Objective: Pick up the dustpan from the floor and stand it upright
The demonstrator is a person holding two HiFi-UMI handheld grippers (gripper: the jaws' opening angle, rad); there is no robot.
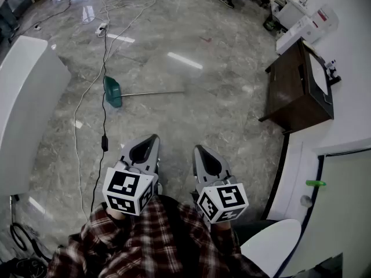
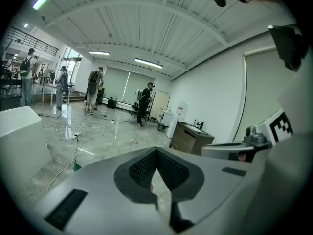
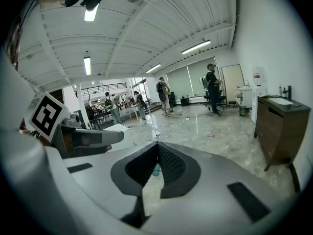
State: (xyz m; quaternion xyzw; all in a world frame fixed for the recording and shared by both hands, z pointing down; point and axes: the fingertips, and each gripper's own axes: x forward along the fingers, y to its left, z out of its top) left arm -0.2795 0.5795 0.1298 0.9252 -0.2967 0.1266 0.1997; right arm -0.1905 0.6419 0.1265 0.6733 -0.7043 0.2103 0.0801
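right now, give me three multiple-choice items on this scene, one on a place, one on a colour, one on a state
1. Where is the dustpan?
A. flat on the floor, out in front
B. in a bin
C. in the right gripper

2. What colour is its scoop?
A. red
B. green
C. yellow

3. How do the right gripper's jaws stand?
A. wide apart
B. shut on the dustpan
C. shut, empty

Answers:
1 A: the head view shows it lying on the floor with its handle pointing right, well beyond the gripper.
2 B: the scoop is green against the grey marble.
3 C: in the right gripper view the tips meet, and only floor shows through the gap behind them.
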